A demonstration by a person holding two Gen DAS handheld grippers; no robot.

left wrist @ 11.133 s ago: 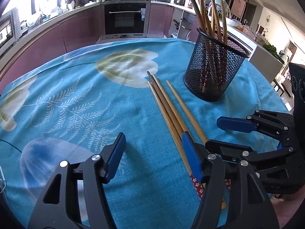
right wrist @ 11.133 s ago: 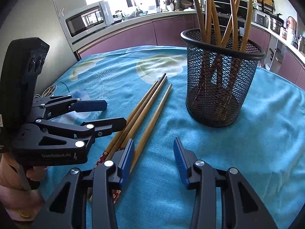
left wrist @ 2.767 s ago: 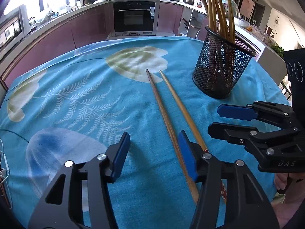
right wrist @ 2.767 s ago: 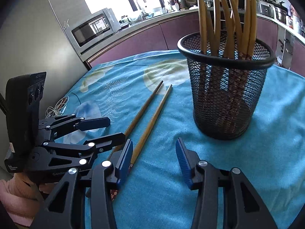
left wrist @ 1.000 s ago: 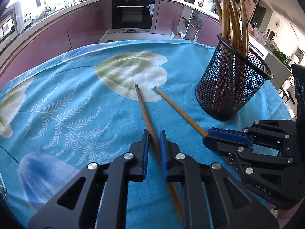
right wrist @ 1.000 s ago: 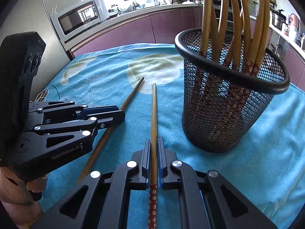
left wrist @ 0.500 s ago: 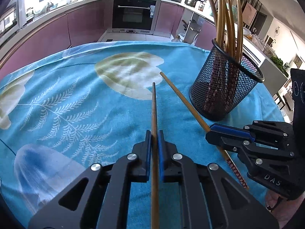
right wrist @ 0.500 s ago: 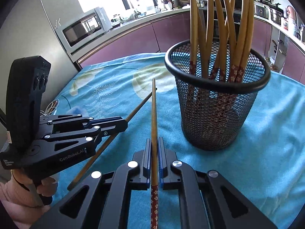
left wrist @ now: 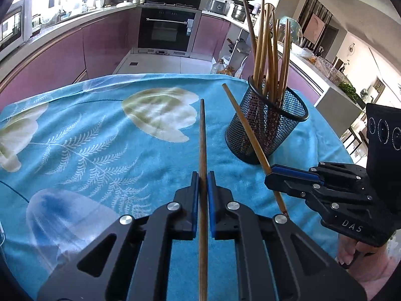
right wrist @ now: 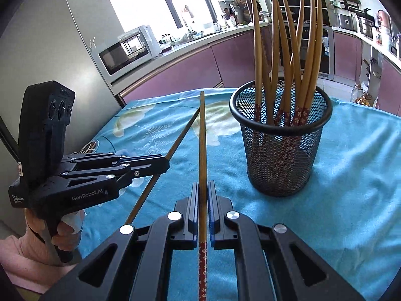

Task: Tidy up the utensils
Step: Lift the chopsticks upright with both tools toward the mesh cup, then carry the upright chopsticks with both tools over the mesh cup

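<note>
chopstick (left wrist: 202, 263) butt cut off, countertop clutter (right wrist: 233, 17) blurred

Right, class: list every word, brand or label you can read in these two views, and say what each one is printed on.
"GenRobot.AI": side of the left gripper.
"DAS": body of the right gripper.
Small white label at the rear of the left gripper, seemingly "Data Acquisition System": too small to be sure.
Oven panel marks and door sticker: too blurred to read.

The left gripper (left wrist: 203, 183) and right gripper (right wrist: 203, 193) sit side by side, both angled downward, blue pads clamped tight. A hand (right wrist: 66, 230) grips the left handle, another hand (left wrist: 361, 263) the right.
</note>
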